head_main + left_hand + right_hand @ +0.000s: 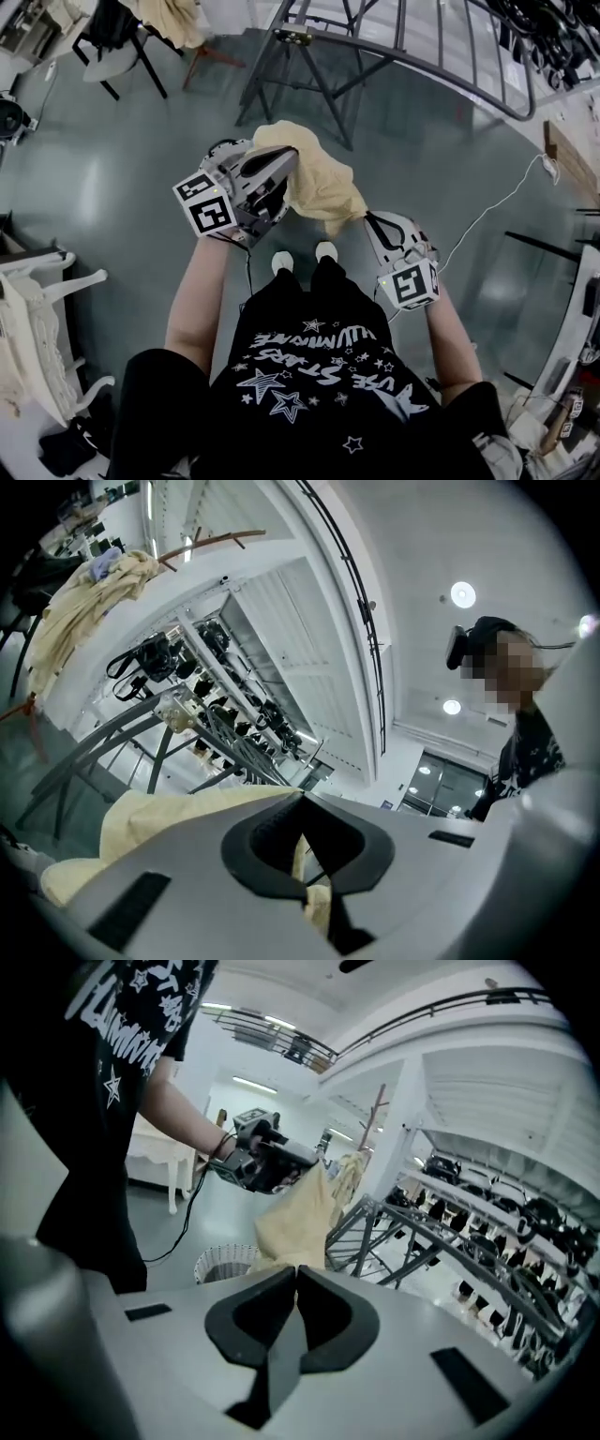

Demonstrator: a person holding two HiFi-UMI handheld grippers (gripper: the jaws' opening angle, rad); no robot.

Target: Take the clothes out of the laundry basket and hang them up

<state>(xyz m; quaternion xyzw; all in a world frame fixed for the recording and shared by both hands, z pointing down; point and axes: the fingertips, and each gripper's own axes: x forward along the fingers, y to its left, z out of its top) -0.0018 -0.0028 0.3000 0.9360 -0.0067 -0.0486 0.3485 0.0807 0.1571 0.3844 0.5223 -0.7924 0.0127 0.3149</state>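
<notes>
left gripper [281, 167] clamped on the yellow cloth [314, 178], fabric visible through the jaw gap. cloth is up in front of the person, draping toward the right gripper [373, 221]. right jaws are together with nothing between them. in its own view the cloth hem sits right at the tips, contact unclear. grey drying rack [412, 54] stands just beyond the cloth. white laundry basket [220, 1262] is on the floor, half hidden behind the right gripper's body. white cable [487, 211] runs across the glossy grey-green floor [112, 169]. white furniture [37, 319] is cut off at the left edge.
</notes>
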